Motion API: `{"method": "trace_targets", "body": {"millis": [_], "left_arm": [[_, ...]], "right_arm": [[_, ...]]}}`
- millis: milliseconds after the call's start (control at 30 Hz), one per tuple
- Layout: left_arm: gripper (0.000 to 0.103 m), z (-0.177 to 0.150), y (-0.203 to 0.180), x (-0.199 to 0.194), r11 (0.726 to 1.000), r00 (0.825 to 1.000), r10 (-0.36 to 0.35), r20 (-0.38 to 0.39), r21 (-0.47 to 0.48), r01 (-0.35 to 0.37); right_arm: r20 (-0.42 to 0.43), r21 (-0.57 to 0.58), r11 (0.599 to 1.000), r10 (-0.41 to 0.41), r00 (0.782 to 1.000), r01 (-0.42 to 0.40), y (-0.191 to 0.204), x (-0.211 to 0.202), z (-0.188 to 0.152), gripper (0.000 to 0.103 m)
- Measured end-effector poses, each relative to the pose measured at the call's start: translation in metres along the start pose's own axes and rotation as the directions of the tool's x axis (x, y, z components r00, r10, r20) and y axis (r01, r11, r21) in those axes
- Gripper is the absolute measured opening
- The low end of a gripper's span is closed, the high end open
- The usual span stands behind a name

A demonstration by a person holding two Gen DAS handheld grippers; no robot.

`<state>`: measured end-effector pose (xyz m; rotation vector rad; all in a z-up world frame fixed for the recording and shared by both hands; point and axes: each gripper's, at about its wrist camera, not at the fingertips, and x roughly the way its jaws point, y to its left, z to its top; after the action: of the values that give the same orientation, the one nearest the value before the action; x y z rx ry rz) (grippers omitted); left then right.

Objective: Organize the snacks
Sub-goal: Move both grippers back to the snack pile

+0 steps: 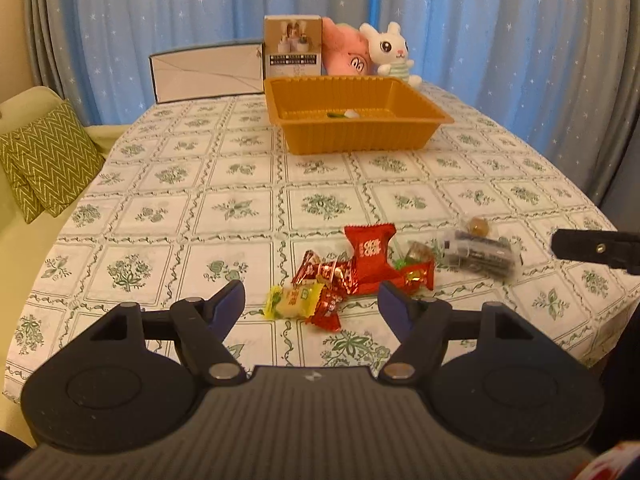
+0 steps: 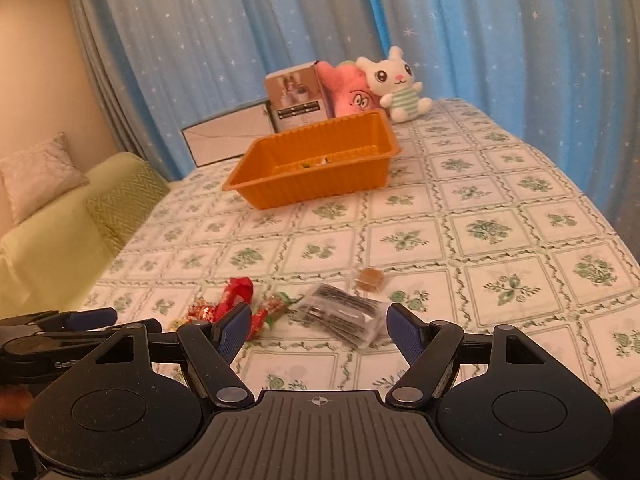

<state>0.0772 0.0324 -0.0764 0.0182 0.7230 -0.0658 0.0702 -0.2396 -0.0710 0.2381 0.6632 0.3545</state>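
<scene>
Snack sorting at an early stage, with the orange tray (image 1: pixel 352 136) as the landmark. Nearest the viewer, the left gripper (image 1: pixel 311 300) stands with its jaws apart and nothing between them, poised on the near side of the pile, well short of the tray. Just beyond its tips lie the yellow-wrapped sweet (image 1: pixel 294 300) and a cluster of small red-wrapped sweets (image 1: pixel 326 276), touching or overlapping one another. The large red packet (image 1: pixel 370 250) lies among them on the side toward the tray. To the right of this pile, equally far from the tray, the right gripper (image 2: pixel 316 330) also stands open and empty, its tips framing the clear packet with dark contents (image 2: pixel 340 316). A small clear pack holding something brown (image 2: pixel 370 280) lies just beyond that packet, a little nearer the tray. All of these rest on the patterned tablecloth (image 1: pixel 180 208), well apart from the tray. Inside the tray only one small white-and-green item (image 1: pixel 346 114) shows; what it is cannot be made out. By this evidence almost the whole job remains: each loose snack must yet be carried to the tray. Behind the tray stand a printed box (image 1: pixel 293 46) and two plush toys (image 1: pixel 390 50).
</scene>
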Motion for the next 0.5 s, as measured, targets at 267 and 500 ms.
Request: {"method": "trace_targets", "body": {"millis": [267,500], "left_arm": [[0.044,-0.004,-0.006,0.02,0.997,0.998,-0.059,-0.016,0.054,0.06],[0.038,-0.007,-0.012,0.037,0.989,0.993,-0.101,-0.063,0.099,0.107]], "right_arm": [[-0.021,-0.015,0.999,-0.049,0.999,0.048,0.001,0.004,-0.001,0.074],[-0.052,-0.012,0.998,-0.064,0.997,0.064,0.001,0.017,-0.002,0.074]]}}
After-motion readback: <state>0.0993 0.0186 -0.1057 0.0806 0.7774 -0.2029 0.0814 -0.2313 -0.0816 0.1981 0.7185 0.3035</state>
